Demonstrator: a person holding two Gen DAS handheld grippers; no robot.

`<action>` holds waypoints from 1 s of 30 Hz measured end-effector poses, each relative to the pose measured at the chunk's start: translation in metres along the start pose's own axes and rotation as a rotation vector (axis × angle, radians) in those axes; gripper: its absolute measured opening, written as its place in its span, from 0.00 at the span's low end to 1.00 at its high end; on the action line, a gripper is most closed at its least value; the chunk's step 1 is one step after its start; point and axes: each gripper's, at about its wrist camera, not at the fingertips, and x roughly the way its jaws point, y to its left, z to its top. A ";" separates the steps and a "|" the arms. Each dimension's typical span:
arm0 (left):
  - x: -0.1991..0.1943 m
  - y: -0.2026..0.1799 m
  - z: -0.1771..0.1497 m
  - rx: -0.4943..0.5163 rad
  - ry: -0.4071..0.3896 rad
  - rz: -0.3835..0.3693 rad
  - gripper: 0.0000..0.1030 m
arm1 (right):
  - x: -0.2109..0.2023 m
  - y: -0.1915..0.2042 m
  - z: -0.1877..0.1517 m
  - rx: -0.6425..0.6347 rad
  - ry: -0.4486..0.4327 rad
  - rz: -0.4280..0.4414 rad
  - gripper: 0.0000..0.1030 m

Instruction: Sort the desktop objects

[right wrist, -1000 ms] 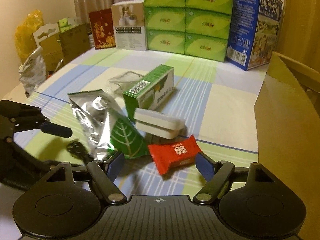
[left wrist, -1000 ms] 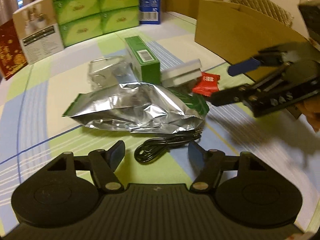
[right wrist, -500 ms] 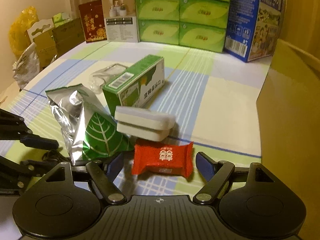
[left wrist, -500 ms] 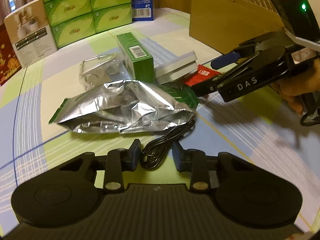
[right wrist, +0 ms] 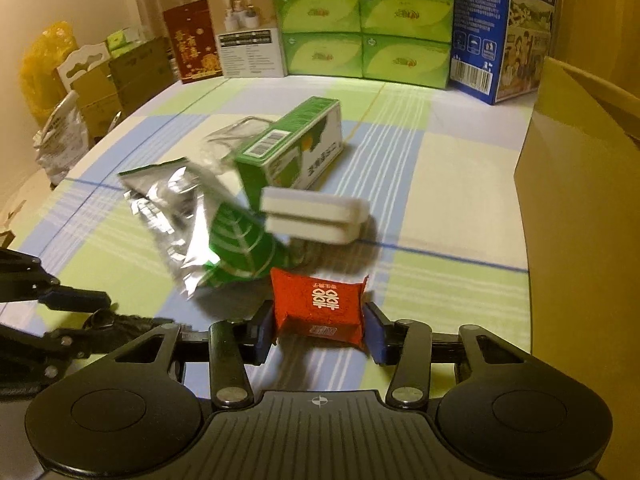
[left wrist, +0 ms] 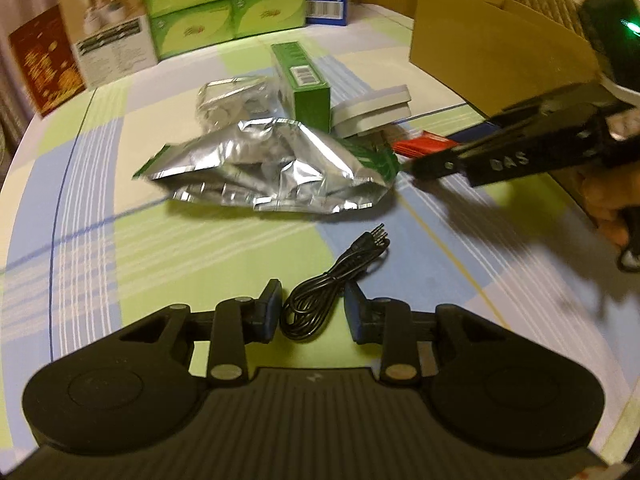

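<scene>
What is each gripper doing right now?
Left gripper: closed on the coiled black cable.
Right gripper: fingers closing on the red snack packet, pads against both ends.

A coiled black cable [left wrist: 320, 300] lies flat near the checked tabletop's [left wrist: 120, 248] front edge — beside a crumpled silver foil bag [left wrist: 272, 172], a red candy packet [right wrist: 318, 306], a green carton [right wrist: 292, 152] and a white block [right wrist: 316, 216].

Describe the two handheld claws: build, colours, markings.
Both claws are matte black plastic: a ribbed centre body, two round side housings, linkage arms with silver pivot pins, and dark blue pads on the fingers. The left claw and right claw look identical. Side on, the right one shows raised "DAS" lettering and a black module with a green light on top.
</scene>
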 end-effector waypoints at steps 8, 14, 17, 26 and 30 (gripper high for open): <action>-0.024 -0.014 -0.026 -0.111 0.021 0.052 0.28 | -0.034 0.024 -0.039 -0.055 0.014 0.006 0.43; -0.030 -0.025 -0.034 -0.064 0.010 0.005 0.42 | -0.044 0.023 -0.055 -0.018 -0.003 0.009 0.64; -0.029 -0.025 -0.033 -0.046 -0.010 0.015 0.42 | -0.044 0.021 -0.057 0.011 -0.002 0.013 0.65; -0.023 -0.024 -0.029 -0.069 -0.008 0.014 0.22 | -0.041 0.018 -0.060 0.025 0.010 0.012 0.65; -0.024 -0.022 -0.028 -0.100 -0.003 0.006 0.18 | -0.040 0.022 -0.061 -0.011 0.001 -0.009 0.65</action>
